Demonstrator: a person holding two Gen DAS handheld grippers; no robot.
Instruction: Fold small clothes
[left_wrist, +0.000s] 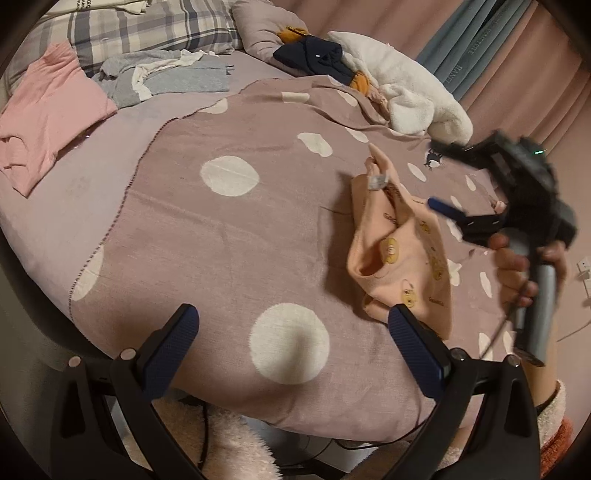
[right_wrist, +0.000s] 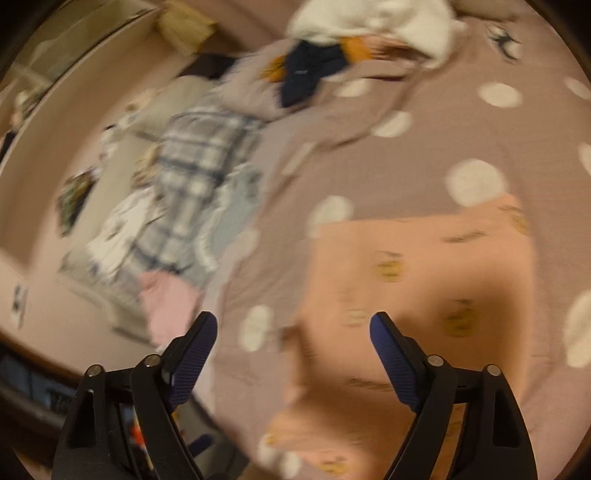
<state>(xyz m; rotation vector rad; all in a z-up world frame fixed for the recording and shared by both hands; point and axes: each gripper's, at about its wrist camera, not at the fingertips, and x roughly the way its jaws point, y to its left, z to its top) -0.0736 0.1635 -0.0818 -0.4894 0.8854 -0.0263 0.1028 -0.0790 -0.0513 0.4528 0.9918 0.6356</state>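
A small peach garment (left_wrist: 402, 254) with yellow prints lies crumpled on the mauve polka-dot blanket (left_wrist: 236, 236), right of centre. My left gripper (left_wrist: 291, 314) is open and empty, above the blanket's near edge, its right finger just at the garment's near corner. My right gripper shows in the left wrist view as a blurred black tool with one blue fingertip (left_wrist: 443, 207) over the garment's far right side. In the blurred right wrist view my right gripper (right_wrist: 293, 321) is open and empty above the garment (right_wrist: 413, 295).
A pink top (left_wrist: 51, 110) and grey clothes (left_wrist: 170, 74) lie at the far left by a plaid pillow (left_wrist: 147, 26). A navy and orange garment (left_wrist: 317, 55) and a white fleece (left_wrist: 413, 88) sit at the back right. Curtains (left_wrist: 517, 55) hang behind.
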